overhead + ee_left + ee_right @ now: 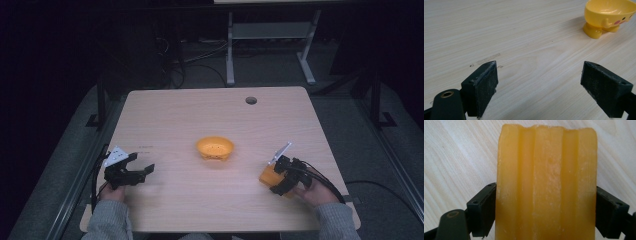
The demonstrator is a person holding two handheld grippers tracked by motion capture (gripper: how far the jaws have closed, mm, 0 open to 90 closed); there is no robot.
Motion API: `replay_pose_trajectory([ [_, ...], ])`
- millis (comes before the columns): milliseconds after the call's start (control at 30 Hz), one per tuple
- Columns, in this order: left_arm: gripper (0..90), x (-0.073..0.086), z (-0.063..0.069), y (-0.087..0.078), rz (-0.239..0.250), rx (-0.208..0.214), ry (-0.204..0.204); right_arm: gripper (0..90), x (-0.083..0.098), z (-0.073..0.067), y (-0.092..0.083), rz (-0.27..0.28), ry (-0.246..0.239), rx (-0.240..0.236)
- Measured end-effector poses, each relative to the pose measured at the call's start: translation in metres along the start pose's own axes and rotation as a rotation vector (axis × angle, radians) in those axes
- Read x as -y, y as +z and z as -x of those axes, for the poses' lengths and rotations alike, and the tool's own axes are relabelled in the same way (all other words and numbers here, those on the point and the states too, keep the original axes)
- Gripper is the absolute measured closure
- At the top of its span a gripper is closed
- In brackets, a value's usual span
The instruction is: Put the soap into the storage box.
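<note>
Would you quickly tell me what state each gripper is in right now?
Left gripper: open, jaws wide apart over bare table, holding nothing.
Right gripper: shut on the orange ridged block.

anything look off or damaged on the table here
Nothing much stands out. The yellow bowl stands upright mid-table, nothing spilled around it. The orange ridged block sits squarely between the right gripper jaws; its surface looks whitish and scuffed in patches. The left gripper is open above bare table, which carries a few faint marks.
</note>
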State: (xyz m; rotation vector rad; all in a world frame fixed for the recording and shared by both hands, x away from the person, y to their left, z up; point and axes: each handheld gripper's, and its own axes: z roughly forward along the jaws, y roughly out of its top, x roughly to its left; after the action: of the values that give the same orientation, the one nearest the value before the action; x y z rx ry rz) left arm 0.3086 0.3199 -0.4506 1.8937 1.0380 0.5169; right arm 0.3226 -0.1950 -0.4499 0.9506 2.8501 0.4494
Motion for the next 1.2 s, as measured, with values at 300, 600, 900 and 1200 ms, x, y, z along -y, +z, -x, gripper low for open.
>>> replay_pose_trajectory([
  [300,13.8,0.0,0.0,0.0,0.004,-0.002,-0.003,19.8,-0.005,0.0,0.0,-0.015,-0.022,0.018],
  [600,13.8,0.0,0.0,0.0,0.003,0.001,-0.001,21.0,-0.006,-0.004,-0.001,-0.008,-0.069,-0.015],
  [900,13.8,0.0,-0.001,-0.001,0.0,0.0,0.001,21.1,-0.018,-0.007,-0.009,0.014,-0.107,-0.027],
  [1200,13.8,-0.001,-0.001,-0.002,0.005,0.0,-0.005,21.2,-0.038,-0.008,-0.018,0.033,-0.144,-0.025],
])
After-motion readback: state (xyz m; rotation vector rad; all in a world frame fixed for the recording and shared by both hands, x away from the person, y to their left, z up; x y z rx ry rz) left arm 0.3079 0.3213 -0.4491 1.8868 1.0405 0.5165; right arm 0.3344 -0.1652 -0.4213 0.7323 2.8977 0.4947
